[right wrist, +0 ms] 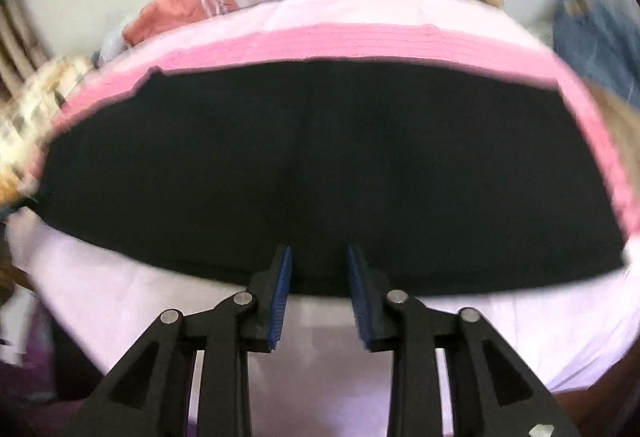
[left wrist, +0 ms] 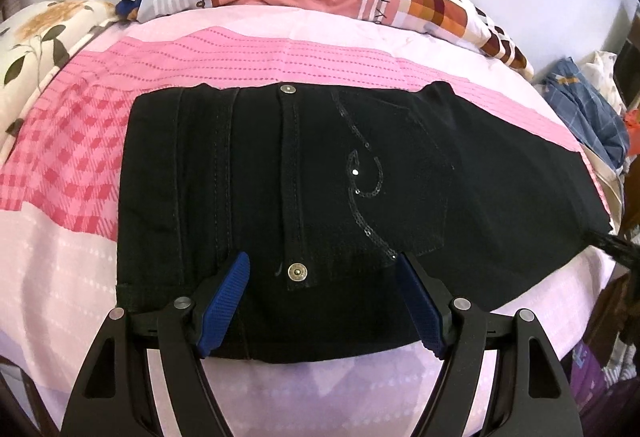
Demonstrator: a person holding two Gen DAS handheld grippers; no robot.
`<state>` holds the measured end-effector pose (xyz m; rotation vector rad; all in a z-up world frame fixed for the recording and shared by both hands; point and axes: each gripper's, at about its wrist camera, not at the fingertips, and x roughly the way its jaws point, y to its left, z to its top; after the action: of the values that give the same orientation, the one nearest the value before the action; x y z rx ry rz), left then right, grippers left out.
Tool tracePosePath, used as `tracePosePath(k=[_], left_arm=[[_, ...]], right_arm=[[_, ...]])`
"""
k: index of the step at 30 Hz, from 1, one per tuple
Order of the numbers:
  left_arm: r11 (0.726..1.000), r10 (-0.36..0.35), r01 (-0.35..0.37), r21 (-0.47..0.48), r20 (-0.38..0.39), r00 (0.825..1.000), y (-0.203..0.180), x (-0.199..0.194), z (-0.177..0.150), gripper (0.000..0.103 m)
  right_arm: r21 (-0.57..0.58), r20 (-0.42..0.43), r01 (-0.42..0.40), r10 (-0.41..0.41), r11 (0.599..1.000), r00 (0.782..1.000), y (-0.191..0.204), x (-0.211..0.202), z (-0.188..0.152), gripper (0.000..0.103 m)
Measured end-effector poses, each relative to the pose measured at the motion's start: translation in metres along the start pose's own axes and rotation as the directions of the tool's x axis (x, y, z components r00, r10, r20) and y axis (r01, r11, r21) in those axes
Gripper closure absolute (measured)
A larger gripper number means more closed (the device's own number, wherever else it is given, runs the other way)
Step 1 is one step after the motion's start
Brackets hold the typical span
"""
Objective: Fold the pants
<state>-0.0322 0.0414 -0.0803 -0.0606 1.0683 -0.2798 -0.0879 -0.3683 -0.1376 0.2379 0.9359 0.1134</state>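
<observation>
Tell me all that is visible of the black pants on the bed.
The black pants look like denim, with stitched seams, two metal buttons and a curling line of sequins beside a pocket. They lie flat on the pink bedsheet, already folded into a wide block, its near edge toward the cameras. The left gripper is open above that near edge. The right gripper is also open; nothing is between its pads.
</observation>
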Motion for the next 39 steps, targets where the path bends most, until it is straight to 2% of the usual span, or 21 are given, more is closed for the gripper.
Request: tracePosePath(k=[2, 4, 6, 7, 8, 10, 12, 15, 17, 18, 20, 22, 25, 29, 31, 32, 33, 35, 39], left_arm=[[1.0, 0.007, -0.007, 0.0, -0.004, 1.0, -0.001, 0.0, 0.001, 0.027], [1.0, 0.013, -0.013, 0.001, -0.009, 1.0, -0.001, 0.001, 0.002, 0.027], [1.0, 0.017, -0.017, 0.002, -0.012, 1.0, -0.002, 0.001, 0.001, 0.027], [1.0, 0.017, -0.017, 0.005, -0.013, 1.0, -0.002, 0.001, 0.002, 0.026], [1.0, 0.018, -0.018, 0.01, -0.015, 1.0, -0.003, 0.002, 0.002, 0.025], [0.999, 0.031, -0.03, 0.021, -0.021, 0.999, -0.005, 0.003, 0.002, 0.024], [0.998, 0.044, -0.043, 0.037, -0.027, 0.999, -0.01, 0.005, 0.002, 0.02], [0.996, 0.067, -0.065, 0.06, -0.032, 0.997, -0.015, 0.008, 0.002, 0.017], [0.995, 0.078, -0.076, 0.067, -0.035, 0.996, -0.018, 0.01, 0.002, 0.015], [0.995, 0.08, -0.077, 0.068, -0.036, 0.996, -0.019, 0.011, 0.002, 0.014], [0.996, 0.073, -0.071, 0.059, -0.037, 0.997, -0.018, 0.012, 0.003, 0.013], [0.998, 0.051, -0.05, 0.036, -0.032, 0.998, -0.014, 0.011, 0.003, 0.012], [1.0, 0.024, -0.024, 0.001, -0.021, 0.999, -0.01, 0.01, 0.005, 0.011], [1.0, 0.014, -0.014, -0.022, -0.014, 1.0, -0.008, 0.009, 0.005, 0.011], [1.0, 0.018, -0.019, -0.019, -0.015, 1.0, -0.008, 0.01, 0.006, 0.011], [1.0, 0.022, -0.022, -0.015, -0.017, 1.0, -0.008, 0.01, 0.006, 0.011], [1.0, 0.025, -0.025, -0.01, -0.019, 1.0, -0.009, 0.011, 0.005, 0.011], [1.0, 0.028, -0.028, -0.003, -0.023, 0.999, -0.01, 0.011, 0.006, 0.011], [1.0, 0.016, -0.016, -0.011, -0.028, 0.999, -0.009, 0.011, 0.006, 0.011]], right_arm=[[0.148, 0.074, -0.096, 0.086, 0.984, 0.994, -0.032, -0.026, -0.004, 0.076], [0.343, 0.21, -0.201, 0.134, 0.918, 0.968, -0.083, -0.048, -0.013, 0.076], [0.5, 0.31, -0.286, 0.139, 0.817, 0.94, -0.134, -0.058, -0.029, 0.074], [0.574, 0.365, -0.344, 0.144, 0.743, 0.92, -0.162, -0.061, -0.039, 0.074], [0.614, 0.402, -0.387, 0.149, 0.688, 0.903, -0.181, -0.062, -0.046, 0.074], [0.656, 0.438, -0.427, 0.147, 0.623, 0.887, -0.212, -0.062, -0.056, 0.074], [0.673, 0.44, -0.44, 0.156, 0.595, 0.884, -0.229, -0.059, -0.059, 0.074], [0.715, 0.42, -0.43, 0.153, 0.551, 0.894, -0.244, -0.049, -0.068, 0.074], [0.746, 0.378, -0.392, 0.142, 0.539, 0.915, -0.247, -0.04, -0.072, 0.074], [0.762, 0.369, -0.386, 0.141, 0.52, 0.919, -0.249, -0.038, -0.076, 0.075], [0.775, 0.402, -0.425, 0.153, 0.468, 0.903, -0.251, -0.036, -0.083, 0.076], [0.773, 0.399, -0.418, 0.146, 0.477, 0.905, -0.251, -0.037, -0.084, 0.076], [0.774, 0.412, -0.435, 0.157, 0.46, 0.898, -0.253, -0.031, -0.078, 0.076], [0.755, 0.406, -0.437, 0.174, 0.49, 0.897, -0.242, -0.022, -0.065, 0.075], [0.748, 0.388, -0.411, 0.159, 0.522, 0.908, -0.237, -0.021, -0.062, 0.092], [0.75, 0.359, -0.381, 0.15, 0.54, 0.921, -0.235, -0.02, -0.062, 0.096], [0.754, 0.346, -0.366, 0.144, 0.546, 0.927, -0.234, -0.019, -0.062, 0.097], [0.759, 0.361, -0.375, 0.135, 0.532, 0.923, -0.234, -0.023, -0.067, 0.098], [0.753, 0.371, -0.379, 0.128, 0.538, 0.92, -0.228, -0.04, -0.07, 0.099]])
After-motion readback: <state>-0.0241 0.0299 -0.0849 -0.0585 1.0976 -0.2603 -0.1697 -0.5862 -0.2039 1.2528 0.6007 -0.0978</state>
